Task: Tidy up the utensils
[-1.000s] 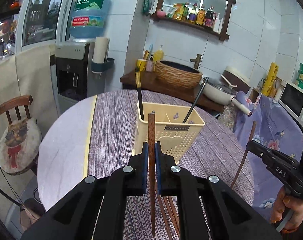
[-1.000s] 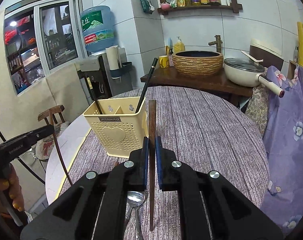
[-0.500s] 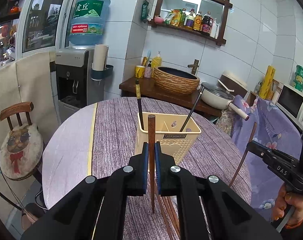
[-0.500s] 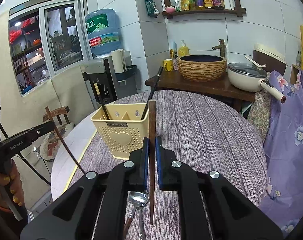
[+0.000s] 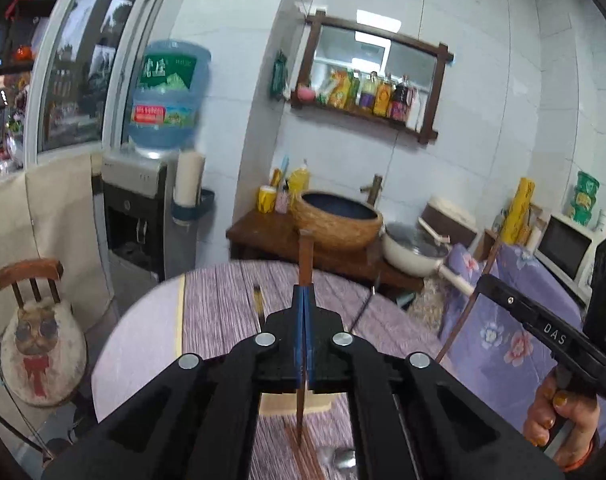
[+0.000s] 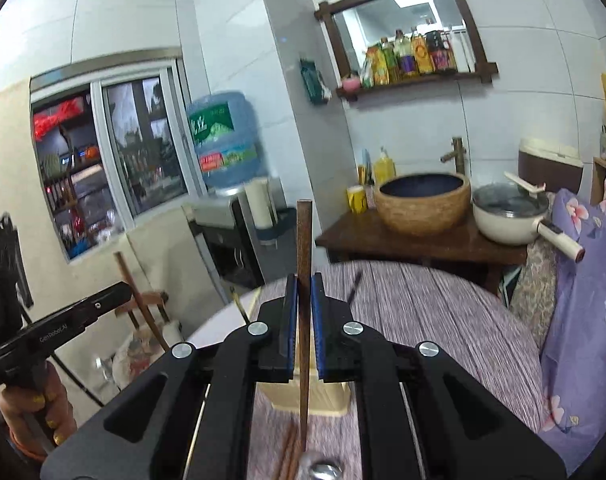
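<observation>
**Wooden chopsticks pinched upright above the cream basket**

Wooden and dark brown, one chopstick (image 5: 305, 264) stands nearly upright in the left gripper (image 5: 305, 312), whose blue pads are pressed tight on it; the jaws have just been closing that last bit, with the stick between them. Its square top rises above the fingers and its thin tip hangs down in front of the cream basket (image 5: 279, 402), of which only a strip shows under the gripper body. A second chopstick (image 6: 304, 280) is clamped the same way in the right gripper (image 6: 304, 312), upright, its lower end passing in front of the basket (image 6: 335, 398).

From the left camera the right gripper (image 5: 483, 284) appears to the right of the basket, held by a hand (image 5: 559, 412), its stick (image 5: 469, 304) slanting down from the jaws. From the right camera the left gripper (image 6: 125, 290) appears to the left of the basket, gripped by the other hand (image 6: 35, 416), with its stick (image 6: 143, 304) leaning.

The basket stands on a round table covered by a purple striped cloth (image 6: 443, 312). Two dark utensil handles (image 5: 258, 300) (image 5: 361, 308) poke up from the basket, one toward each side. In front of the basket, on the cloth, lie more brown chopsticks (image 6: 289, 456) and the bowl of a metal spoon (image 6: 319, 468), partly hidden by the gripper body. Beyond the basket a woven basin (image 5: 337, 220) sits on a wooden counter, with a white pan (image 5: 413, 252) beside it.
</observation>
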A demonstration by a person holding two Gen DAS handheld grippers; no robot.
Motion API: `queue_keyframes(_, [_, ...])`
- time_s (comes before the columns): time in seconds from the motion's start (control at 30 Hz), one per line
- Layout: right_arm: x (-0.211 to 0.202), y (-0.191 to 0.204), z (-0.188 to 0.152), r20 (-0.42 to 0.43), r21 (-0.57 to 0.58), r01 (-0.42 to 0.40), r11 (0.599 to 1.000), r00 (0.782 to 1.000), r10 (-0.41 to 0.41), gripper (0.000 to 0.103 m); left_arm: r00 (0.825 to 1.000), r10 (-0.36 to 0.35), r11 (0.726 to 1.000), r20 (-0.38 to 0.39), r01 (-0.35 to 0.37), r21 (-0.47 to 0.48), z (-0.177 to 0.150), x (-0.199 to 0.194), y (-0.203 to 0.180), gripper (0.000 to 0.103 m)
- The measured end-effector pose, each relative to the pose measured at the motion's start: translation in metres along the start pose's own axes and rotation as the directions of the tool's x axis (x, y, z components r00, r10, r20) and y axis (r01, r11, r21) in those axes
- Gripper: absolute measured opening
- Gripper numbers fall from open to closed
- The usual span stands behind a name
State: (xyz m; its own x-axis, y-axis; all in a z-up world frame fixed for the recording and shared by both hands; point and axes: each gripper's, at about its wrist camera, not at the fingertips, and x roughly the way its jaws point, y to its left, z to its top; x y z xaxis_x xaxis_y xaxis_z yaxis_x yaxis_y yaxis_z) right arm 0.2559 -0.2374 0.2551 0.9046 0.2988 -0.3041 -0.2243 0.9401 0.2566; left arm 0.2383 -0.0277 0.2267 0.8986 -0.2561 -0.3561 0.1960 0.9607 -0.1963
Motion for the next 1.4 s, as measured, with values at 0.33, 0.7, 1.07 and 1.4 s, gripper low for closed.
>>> queue_keyframes(0.33, [0.053,0.021,0.025,0.046,0.005,0.078,0.997,0.996,-0.079,0.008,0.998,0.068,0.996,-0.016,-0.069,-0.059,0.017,0.042,0.018,0.002])
queue_keyframes(0.7, [0.041,0.011,-0.019,0.02,-0.01,0.05,0.999,0.999,-0.05,0.008,0.902,0.253,0.962,-0.349,-0.274,-0.011,-0.11,0.108,0.112,0.054])
queue_keyframes(1.07, [0.006,0.026,-0.053,0.029,-0.085,0.037,0.996,0.999,-0.035,0.008,0.808,0.317,0.929,-0.496,-0.371,-0.01,-0.175,0.156,0.146,0.049])
queue_keyframes(1.4, [0.003,0.011,-0.07,-0.007,-0.039,0.048,0.998,0.999,-0.048,0.008,0.768,0.394,0.907,-0.505,-0.415,0.076,-0.189,0.195,0.132,0.045])
